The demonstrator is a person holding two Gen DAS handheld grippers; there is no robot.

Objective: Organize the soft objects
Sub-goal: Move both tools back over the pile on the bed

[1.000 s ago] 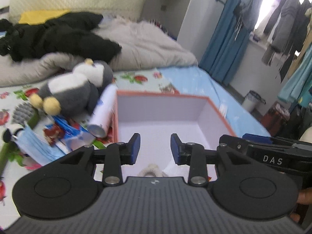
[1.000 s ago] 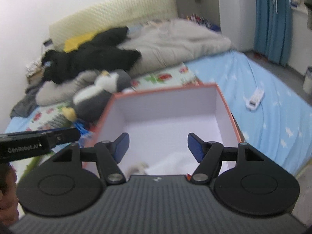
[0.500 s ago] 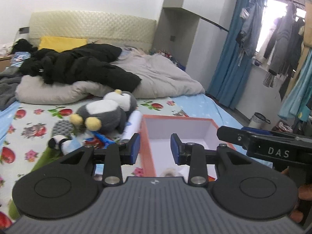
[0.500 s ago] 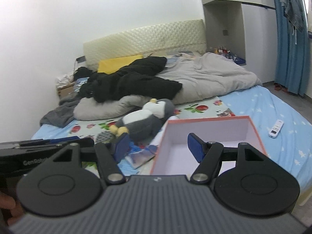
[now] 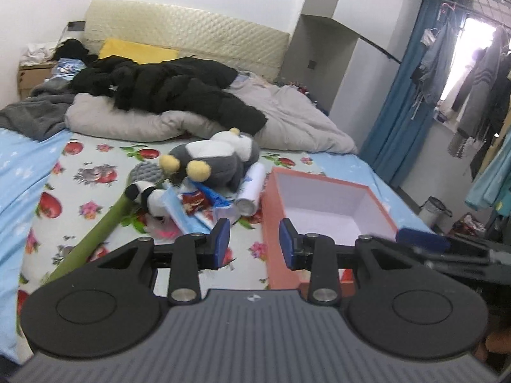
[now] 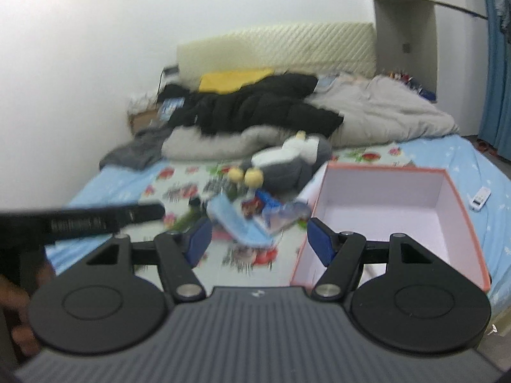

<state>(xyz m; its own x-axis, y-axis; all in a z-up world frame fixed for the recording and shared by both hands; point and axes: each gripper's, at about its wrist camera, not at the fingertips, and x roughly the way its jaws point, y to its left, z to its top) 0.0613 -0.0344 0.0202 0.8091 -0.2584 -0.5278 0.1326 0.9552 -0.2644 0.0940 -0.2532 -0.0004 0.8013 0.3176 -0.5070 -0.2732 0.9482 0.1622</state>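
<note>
Closest up, the left gripper (image 5: 254, 244) has its blue pads a modest gap apart with nothing between them, just bedsheet showing through. The right gripper (image 6: 259, 241) is spread noticeably wider, also empty (its view is pretty motion-blurred, so small stuff is mush there).

Just past the left gripper, at about 1 o'clock in its view, sits the orange box (image 5: 274, 223) with the pale lining, lid off, on the flowery bedsheet (image 5: 80, 188). From the right wrist the same box (image 6: 460, 223) is at 2 o'clock.

Left of the box, touching or nearly touching its wall, there's a white roll (image 5: 252, 188), then a heap of blue packets (image 5: 191, 210) with a reddish wrapper on top, and a small black-and-white plush (image 5: 145, 193) at roughly 11 o'clock. A green stick-like thing (image 5: 95, 236) runs diagonally toward 9.

Behind that heap lies the grey penguin plush (image 5: 214, 159), yellow feet pointing at the camera, on its back.

Farther back: a beige duvet (image 5: 287, 118) with a black jacket (image 5: 169, 86) dumped over it, a yellow pillow (image 5: 137, 51), then the quilted headboard (image 5: 191, 32). Blue curtains (image 5: 399, 111) hang at 2 o'clock.
</note>
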